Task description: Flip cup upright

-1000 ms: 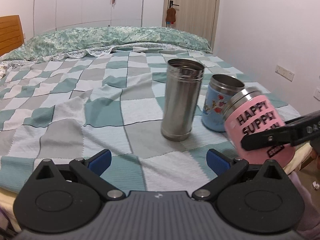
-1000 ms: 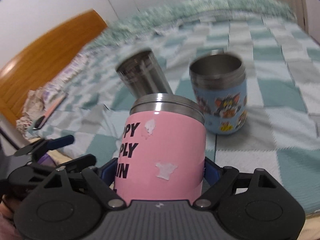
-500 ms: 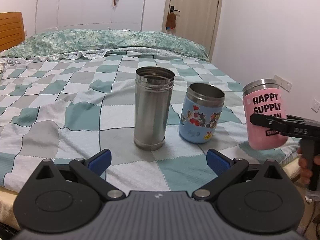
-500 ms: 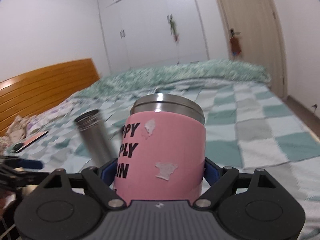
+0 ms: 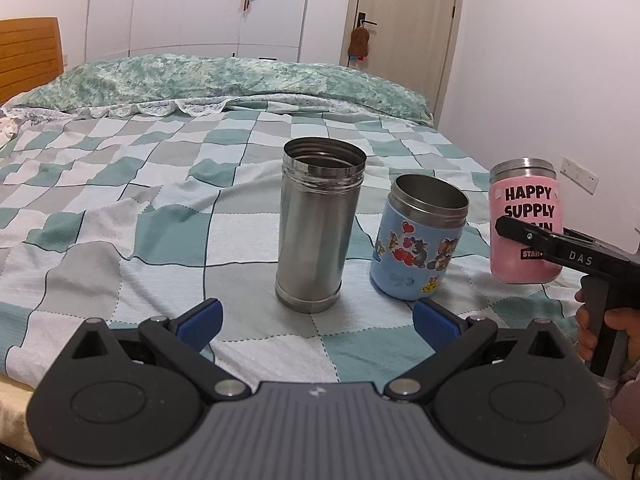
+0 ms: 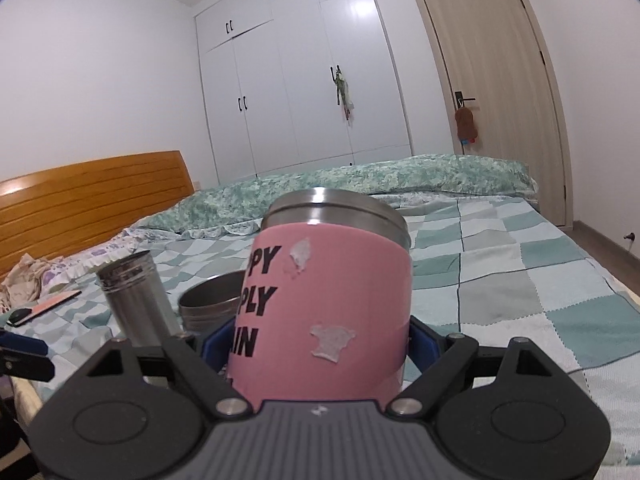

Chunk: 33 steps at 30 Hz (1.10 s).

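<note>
A checkered bed point(image 5: 120, 216) is seen ahead of both claws. A steel flask point(image 5: 318, 224) and a blue cartoon cup point(image 5: 418, 236) stand upright ahead of the spread, empty left claw point(image 5: 316, 318). The pink cup point(image 6: 324, 312) is pinched upright within the right claw point(image 6: 316, 346).

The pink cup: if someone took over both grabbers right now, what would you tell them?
Right gripper: shut on the pink cup, upright, at the bed's right edge; contact with the blanket unclear.
Left gripper: open, holding nothing, facing the steel flask and blue cartoon cup, both upright.
Done: the turn upright.
Left: seat the cup, release.
</note>
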Available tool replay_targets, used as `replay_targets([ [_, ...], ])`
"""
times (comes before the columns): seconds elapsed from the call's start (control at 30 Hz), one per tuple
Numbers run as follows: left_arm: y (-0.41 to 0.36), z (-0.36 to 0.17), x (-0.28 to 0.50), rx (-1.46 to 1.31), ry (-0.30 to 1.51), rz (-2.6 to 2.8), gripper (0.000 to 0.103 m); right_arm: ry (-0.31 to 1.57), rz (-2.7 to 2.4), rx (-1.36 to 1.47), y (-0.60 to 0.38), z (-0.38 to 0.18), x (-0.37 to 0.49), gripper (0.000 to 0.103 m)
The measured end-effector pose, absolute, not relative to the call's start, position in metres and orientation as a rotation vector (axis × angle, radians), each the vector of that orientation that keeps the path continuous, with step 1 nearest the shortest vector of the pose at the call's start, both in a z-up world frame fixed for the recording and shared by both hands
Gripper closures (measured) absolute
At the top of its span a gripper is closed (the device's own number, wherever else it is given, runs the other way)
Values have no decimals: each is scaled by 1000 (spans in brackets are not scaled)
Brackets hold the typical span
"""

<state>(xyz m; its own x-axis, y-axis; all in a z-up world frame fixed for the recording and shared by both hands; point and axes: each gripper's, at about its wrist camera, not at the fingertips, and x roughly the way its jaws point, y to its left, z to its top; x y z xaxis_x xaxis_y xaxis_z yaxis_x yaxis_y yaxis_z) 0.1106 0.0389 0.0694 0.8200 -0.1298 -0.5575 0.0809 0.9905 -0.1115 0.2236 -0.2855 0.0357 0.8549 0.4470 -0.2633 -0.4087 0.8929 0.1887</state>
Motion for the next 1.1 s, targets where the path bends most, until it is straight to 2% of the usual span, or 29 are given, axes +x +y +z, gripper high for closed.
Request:
replay_targets([
  [0.07, 39, 69, 112, -89, 599, -112, 0, 285, 454, 136, -288, 36, 226, 20],
  [0.23, 39, 64, 118, -96, 610, -117, 0, 355, 430, 102, -284, 23, 236, 19],
  [0.8, 37, 61, 114, -96, 601, -112, 0, 320, 399, -34, -264, 20, 221, 19],
  [0.93, 32, 67, 98, -85, 551, -121, 0, 273, 373, -41, -270, 32, 195, 0],
  [1.1, 18, 71, 72, -66, 452, -124, 0, 241, 337, -39, -275, 47, 153, 0],
])
